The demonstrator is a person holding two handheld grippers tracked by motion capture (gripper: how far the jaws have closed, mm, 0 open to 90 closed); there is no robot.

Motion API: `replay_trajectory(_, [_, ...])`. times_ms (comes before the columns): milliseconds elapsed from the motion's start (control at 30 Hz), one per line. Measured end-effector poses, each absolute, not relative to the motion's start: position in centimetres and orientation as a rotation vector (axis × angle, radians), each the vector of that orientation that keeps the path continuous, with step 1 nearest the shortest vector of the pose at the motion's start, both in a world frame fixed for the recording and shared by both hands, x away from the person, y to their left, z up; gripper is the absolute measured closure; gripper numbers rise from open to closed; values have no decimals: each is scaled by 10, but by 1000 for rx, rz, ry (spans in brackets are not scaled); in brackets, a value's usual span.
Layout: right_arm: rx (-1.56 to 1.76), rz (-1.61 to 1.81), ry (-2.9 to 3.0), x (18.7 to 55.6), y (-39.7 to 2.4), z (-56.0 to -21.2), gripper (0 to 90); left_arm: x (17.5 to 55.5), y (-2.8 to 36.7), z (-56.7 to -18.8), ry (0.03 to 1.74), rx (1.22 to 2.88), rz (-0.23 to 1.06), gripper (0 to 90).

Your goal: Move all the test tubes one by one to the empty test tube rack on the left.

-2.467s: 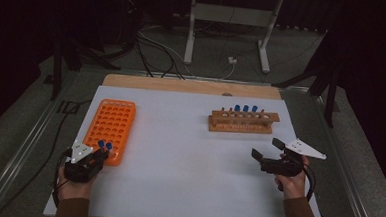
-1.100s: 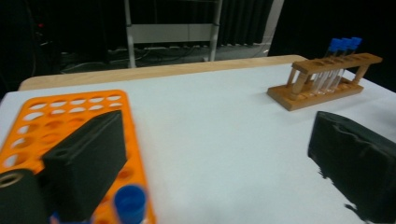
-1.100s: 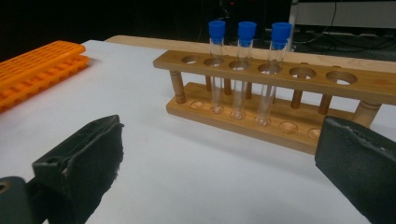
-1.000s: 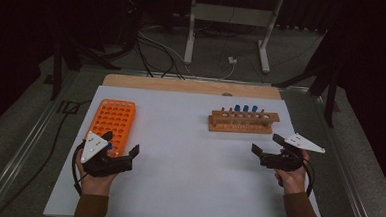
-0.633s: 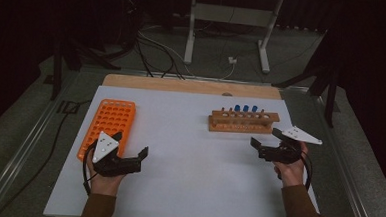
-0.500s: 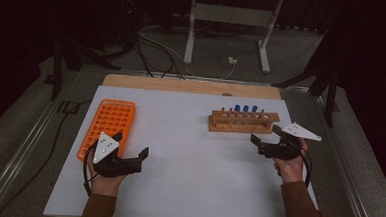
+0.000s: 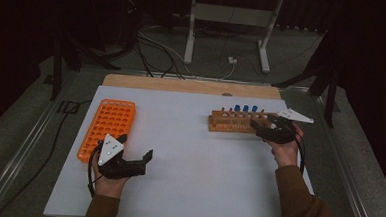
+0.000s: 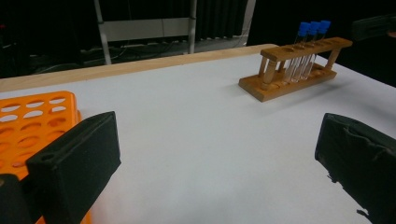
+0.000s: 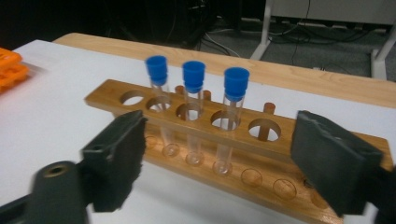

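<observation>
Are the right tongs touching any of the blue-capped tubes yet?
Apart. In the right gripper view the right tongs stand open in front of the wooden rack, with clear space between both pads and the three tubes.

A dim room: grey floor (image 7: 24, 129), tangled cables (image 7: 154, 46), and a pale metal stand (image 7: 231, 15).

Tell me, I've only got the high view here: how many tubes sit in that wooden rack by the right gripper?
Observer: Three capped tubes stand in the wooden rack.
Operator: Is anything between the right gripper's pads?
Observer: No; the right gripper has just been closing, pads apart in front of the rack, touching nothing.
Operator: And the left one?
Observer: The left gripper is wide open, bare white table between its pads.
</observation>
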State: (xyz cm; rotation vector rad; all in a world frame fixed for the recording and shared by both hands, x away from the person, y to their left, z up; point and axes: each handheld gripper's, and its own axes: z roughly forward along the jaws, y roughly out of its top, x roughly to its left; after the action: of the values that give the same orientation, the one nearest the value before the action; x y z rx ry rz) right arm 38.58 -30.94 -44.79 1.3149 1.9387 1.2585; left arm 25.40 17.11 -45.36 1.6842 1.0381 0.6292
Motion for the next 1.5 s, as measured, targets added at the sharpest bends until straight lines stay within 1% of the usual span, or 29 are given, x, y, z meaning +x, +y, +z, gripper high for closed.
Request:
replay_trajectory(67, [1340, 1256, 1934, 392, -310, -452, 267, 254, 171, -454, 1038, 1684, 627, 12])
replay_trajectory(133, [1359, 1258, 1926, 397, -311, -456, 346, 254, 171, -454, 1039, 1683, 624, 12])
replay_trajectory(200, [1365, 1266, 1922, 401, -311, -459, 444, 254, 170, -455, 1040, 1686, 622, 12])
replay_trajectory(333, [1364, 1266, 1918, 408, -307, -459, 560, 255, 169, -456, 1036, 1692, 617, 12])
replay_trajectory(433, [1350, 1261, 1902, 412, -301, -457, 608, 254, 168, -456, 1036, 1692, 614, 12])
replay_trajectory(600, [1388, 1237, 1896, 422, -298, -459, 661, 254, 169, -456, 1033, 1691, 611, 12])
replay_trajectory(733, [1396, 1194, 1904, 425, -294, -463, 727, 254, 169, -456, 1033, 1692, 608, 12])
replay_trajectory(833, [1399, 1199, 1895, 425, -294, -466, 757, 254, 169, -456, 1032, 1691, 607, 12])
replay_trajectory(933, [1373, 1190, 1899, 423, -291, -467, 768, 254, 168, -456, 1030, 1693, 605, 12])
replay_trajectory(1200, [1351, 1171, 1884, 420, -287, -467, 773, 255, 168, -457, 1029, 1697, 602, 12])
replay_trajectory(1500, [1336, 1196, 1847, 417, -291, -456, 773, 255, 167, -458, 1033, 1699, 595, 12])
